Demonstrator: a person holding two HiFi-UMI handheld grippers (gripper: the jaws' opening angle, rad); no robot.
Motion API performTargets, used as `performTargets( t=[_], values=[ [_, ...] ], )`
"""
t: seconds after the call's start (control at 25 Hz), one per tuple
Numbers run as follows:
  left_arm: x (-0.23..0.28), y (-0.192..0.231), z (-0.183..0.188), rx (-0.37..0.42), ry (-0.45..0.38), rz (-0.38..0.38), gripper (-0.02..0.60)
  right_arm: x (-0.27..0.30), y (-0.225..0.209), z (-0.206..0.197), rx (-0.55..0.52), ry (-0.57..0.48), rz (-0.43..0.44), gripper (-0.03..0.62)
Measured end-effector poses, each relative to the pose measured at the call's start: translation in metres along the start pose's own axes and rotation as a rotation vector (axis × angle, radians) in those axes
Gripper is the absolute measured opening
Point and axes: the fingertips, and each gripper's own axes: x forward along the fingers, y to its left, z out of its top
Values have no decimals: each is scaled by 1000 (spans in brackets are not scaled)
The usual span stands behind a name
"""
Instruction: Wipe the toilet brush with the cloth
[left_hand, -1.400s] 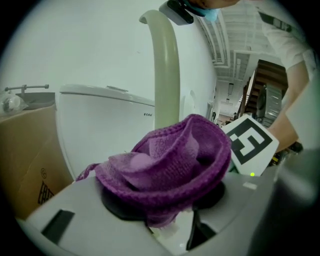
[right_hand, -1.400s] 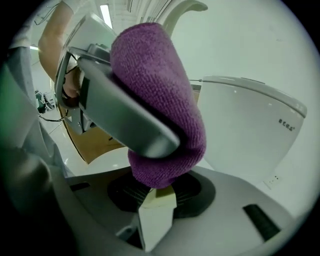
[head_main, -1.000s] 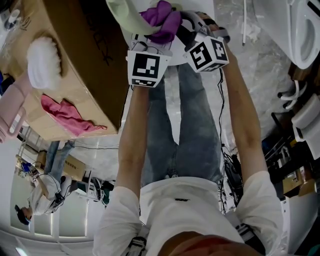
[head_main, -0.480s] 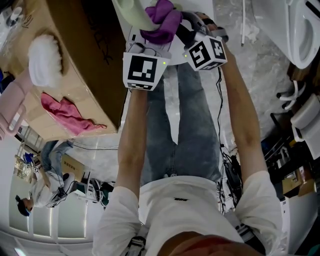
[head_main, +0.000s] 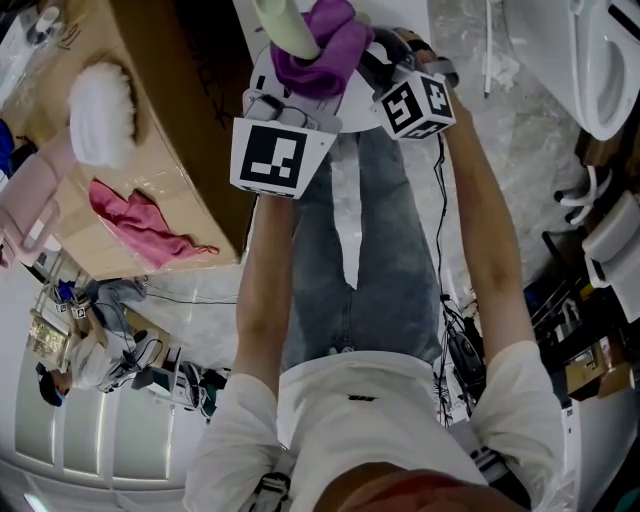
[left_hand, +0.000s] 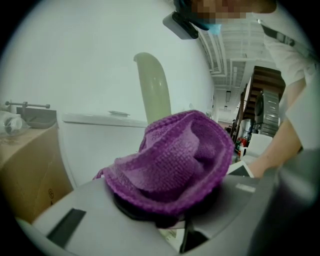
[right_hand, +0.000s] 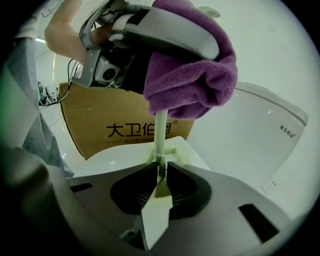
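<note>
Ok so the left gripper (left_hand: 162, 207) is clamped nearly all the way shut on the purple cloth (left_hand: 175, 160). The cloth is bunched up between its jaws and bulges out over the top of them. In the left gripper view the wide pale green end of the toilet brush (left_hand: 155, 87) sticks up right behind that bundle.

The right gripper (right_hand: 160, 172) has the brush by its thin shaft. Its jaws have just been closing in, and they sit pinched on the shaft with only a narrow slit between them. A pale wedge-shaped bit of the brush comes down toward the camera below the jaws. From there the shaft runs straight up into the cloth, which wraps around it, so the cloth is on the brush a little way above the right gripper's grip.

In the head view both grippers are held out in front of the person, close together, left one a bit nearer the camera, with the cloth and brush between them.

Around them there's a cardboard box (right_hand: 100, 110) with printed characters behind the brush, and a white toilet (right_hand: 265, 140) off to the right. On top of the box lies a pink cloth (head_main: 140, 225), and next to it a white fluffy thing (head_main: 100, 115), maybe a brush head, hard to say from that angle.
</note>
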Motion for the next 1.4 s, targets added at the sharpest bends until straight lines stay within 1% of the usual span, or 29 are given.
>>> performTargets(
  t=[0.16,0.4,0.84,1.0,1.04,1.2,1.4],
  values=[
    [-8,-1,20,-8,-21,-24,95,0,1,0,1,6,2,55],
    [-14,1,39,-40,-31,-59,101,1,1,0,5,10,6,54],
    [-22,8,82,-70,-105,-72,153,2,0,0,9,16,11,52],
    [-23,8,83,-45,-124,-81,153,2,0,0,8,14,10,52],
    [-23,7,82,-42,-129,-81,145,1,0,0,8,14,9,52],
    [-23,7,79,-55,-151,-78,124,1,1,0,7,9,9,52],
    [-21,5,72,-40,-142,-77,113,2,0,0,2,10,8,52]
  ],
)
